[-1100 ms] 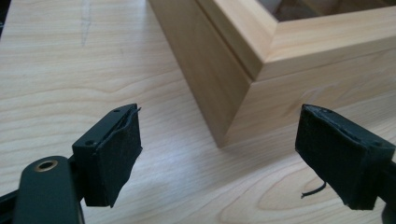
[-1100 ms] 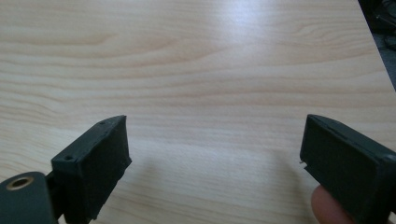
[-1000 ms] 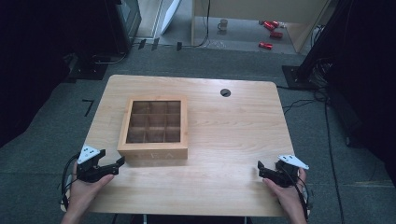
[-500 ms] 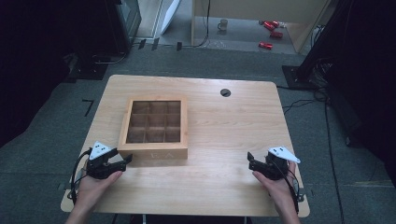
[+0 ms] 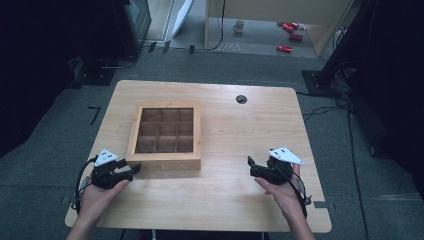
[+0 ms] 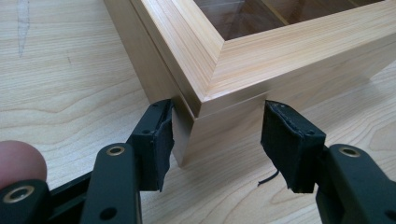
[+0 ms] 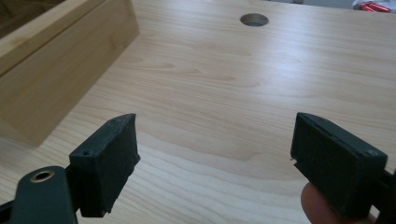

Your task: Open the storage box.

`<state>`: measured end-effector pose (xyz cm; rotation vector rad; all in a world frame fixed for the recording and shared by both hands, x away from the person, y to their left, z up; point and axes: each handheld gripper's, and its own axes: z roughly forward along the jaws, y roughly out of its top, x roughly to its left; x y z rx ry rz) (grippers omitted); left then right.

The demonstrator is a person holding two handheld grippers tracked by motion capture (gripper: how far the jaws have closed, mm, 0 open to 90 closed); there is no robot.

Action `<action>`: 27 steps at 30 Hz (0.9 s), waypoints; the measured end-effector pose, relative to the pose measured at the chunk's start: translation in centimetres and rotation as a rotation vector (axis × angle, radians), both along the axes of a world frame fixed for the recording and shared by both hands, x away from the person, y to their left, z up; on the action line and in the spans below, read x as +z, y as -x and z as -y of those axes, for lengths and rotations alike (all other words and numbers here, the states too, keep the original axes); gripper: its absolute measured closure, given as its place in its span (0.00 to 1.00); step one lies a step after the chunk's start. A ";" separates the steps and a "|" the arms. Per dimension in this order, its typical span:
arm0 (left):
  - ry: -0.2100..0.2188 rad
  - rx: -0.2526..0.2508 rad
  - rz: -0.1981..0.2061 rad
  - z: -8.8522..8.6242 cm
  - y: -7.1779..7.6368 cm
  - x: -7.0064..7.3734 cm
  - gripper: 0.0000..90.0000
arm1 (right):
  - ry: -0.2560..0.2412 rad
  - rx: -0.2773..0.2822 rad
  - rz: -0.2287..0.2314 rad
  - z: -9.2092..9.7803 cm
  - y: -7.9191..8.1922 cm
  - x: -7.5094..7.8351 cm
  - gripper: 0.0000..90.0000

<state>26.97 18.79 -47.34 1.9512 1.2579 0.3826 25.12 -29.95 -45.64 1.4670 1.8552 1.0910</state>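
High view: left hand-held gripper (image 5: 131,172) released, jaws astride wooden box (image 5: 165,136) near corner; right hand-held gripper (image 5: 251,166) released, well right of box.

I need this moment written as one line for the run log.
left hand-held gripper: open, straddling near-left corner of wooden box | right hand-held gripper: open, above table, apart from box

We are noting a pale, smooth-sanded matt wooden box (image 6: 261,60) with a glossy glass lid panel, a matt grained wood table (image 7: 243,93), and rough black jaw pads.
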 end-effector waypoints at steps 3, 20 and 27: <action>0.011 -0.005 -0.003 -0.2 -0.1 0.0 0.50 | 0.001 0.023 0.004 -1.2 -0.4 0.3 0.17; 0.064 -0.006 0.004 -0.7 0.0 0.5 0.53 | 0.001 0.153 0.019 -7.9 -2.1 0.8 0.17; 0.047 -0.007 0.016 -0.6 0.0 0.7 0.53 | -0.020 0.210 0.024 -10.2 -2.3 0.8 0.17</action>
